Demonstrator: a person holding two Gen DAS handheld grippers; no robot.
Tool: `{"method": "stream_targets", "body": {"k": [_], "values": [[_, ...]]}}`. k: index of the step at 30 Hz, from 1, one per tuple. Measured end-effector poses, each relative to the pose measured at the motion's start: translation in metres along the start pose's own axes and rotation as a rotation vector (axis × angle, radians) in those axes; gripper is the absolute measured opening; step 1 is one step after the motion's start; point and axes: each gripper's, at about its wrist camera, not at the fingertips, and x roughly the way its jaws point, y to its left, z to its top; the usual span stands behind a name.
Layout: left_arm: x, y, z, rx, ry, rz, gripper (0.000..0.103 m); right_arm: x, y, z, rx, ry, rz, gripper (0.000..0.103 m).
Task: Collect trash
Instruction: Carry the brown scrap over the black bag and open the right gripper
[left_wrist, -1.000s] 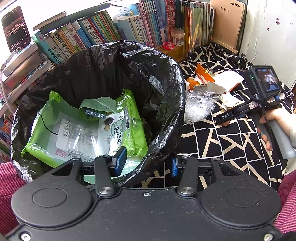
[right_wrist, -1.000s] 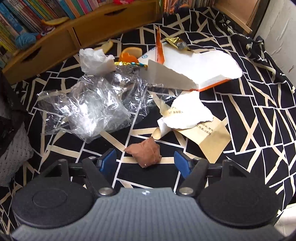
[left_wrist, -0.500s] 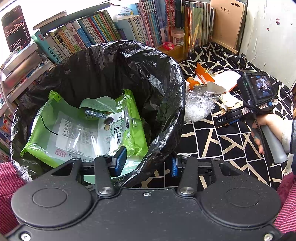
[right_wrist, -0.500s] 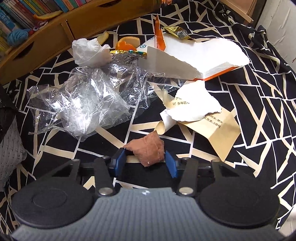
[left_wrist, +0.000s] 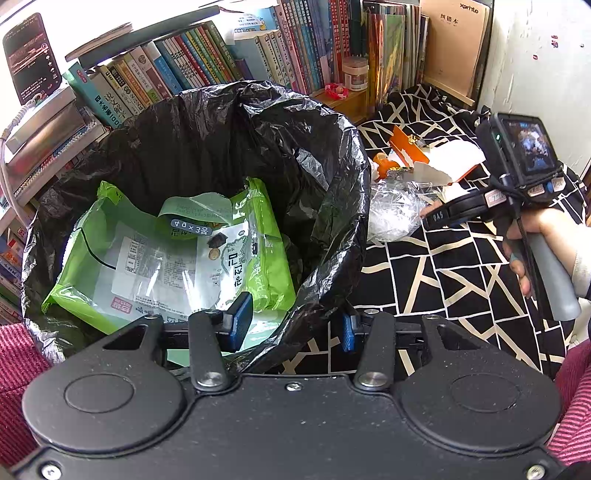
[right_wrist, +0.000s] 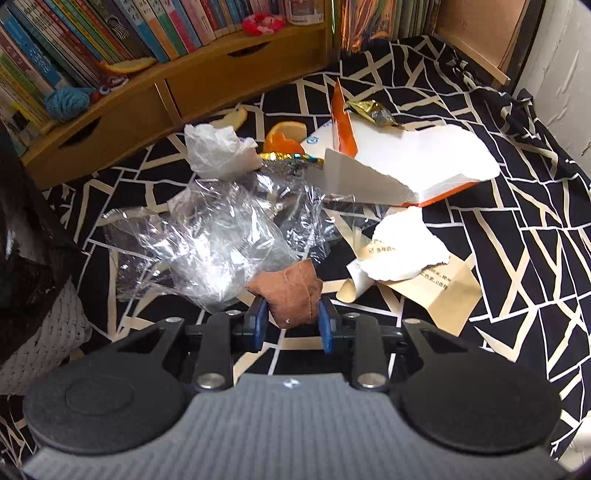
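Right gripper (right_wrist: 290, 325) jaws just been closing — blue pads now pinching brown crumpled wad (right_wrist: 288, 293), wad sitting between them, just beside clear plastic wrap (right_wrist: 207, 247) over black patterned cloth (right_wrist: 517, 258). Torn paper (right_wrist: 402, 254) lying near, to right. Left gripper (left_wrist: 293, 321) clamping rim of black trash bag (left_wrist: 332, 206) — green packet (left_wrist: 177, 258) lying inside bag.

— Right claw (right_wrist: 290, 319)?
— Just closed, blue pads pinching a brown wad (right_wrist: 290, 291) between them, pointing steeply down.
— Left claw (left_wrist: 291, 321)?
— Pads astride a black bag rim (left_wrist: 314, 310), partly closed, tilted down.
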Motion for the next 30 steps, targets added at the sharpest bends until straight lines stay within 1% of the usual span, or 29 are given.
{"method": "stream_targets", "body": {"k": [2, 5, 8, 11, 12, 16, 18, 20, 23, 27, 29, 30], "values": [[0.0, 0.0, 0.0, 0.002, 0.0, 0.001, 0.044, -0.011, 0.005, 0.005, -0.014, -0.042, 0.018, 0.034], [0.0, 0.0, 0.0, 0.003, -0.001, 0.002, 0.044, -0.031, 0.011, 0.012, -0.008, -0.108, 0.084, 0.034], [0.0, -0.001, 0.0, 0.004, -0.001, 0.003, 0.044, -0.061, 0.015, 0.021, 0.021, -0.199, 0.179, 0.034], [0.0, -0.001, 0.0, 0.008, 0.001, 0.004, 0.045, -0.101, 0.018, 0.028, 0.043, -0.327, 0.27, 0.034], [0.001, -0.001, 0.0, 0.009, 0.001, 0.005, 0.045, -0.116, 0.02, 0.031, 0.044, -0.368, 0.312, 0.034], [0.001, -0.001, 0.0, 0.009, 0.002, 0.006, 0.045, -0.166, 0.03, 0.037, -0.013, -0.492, 0.465, 0.034], [0.001, -0.001, 0.0, 0.009, 0.003, 0.006, 0.045, -0.181, 0.04, 0.041, -0.039, -0.518, 0.545, 0.034], [0.001, -0.001, 0.0, 0.01, 0.002, 0.007, 0.045, -0.188, 0.05, 0.046, -0.063, -0.517, 0.624, 0.034], [0.001, -0.001, 0.0, 0.009, 0.002, 0.006, 0.045, -0.193, 0.072, 0.052, -0.122, -0.503, 0.717, 0.036], [0.001, -0.001, 0.0, 0.01, 0.002, 0.006, 0.045, -0.19, 0.109, 0.058, -0.229, -0.478, 0.762, 0.038], [0.001, -0.002, 0.0, 0.009, 0.002, 0.006, 0.045, -0.188, 0.124, 0.058, -0.268, -0.463, 0.774, 0.044], [0.001, -0.001, 0.0, 0.009, 0.002, 0.006, 0.045, -0.186, 0.13, 0.058, -0.278, -0.452, 0.777, 0.054]]}}
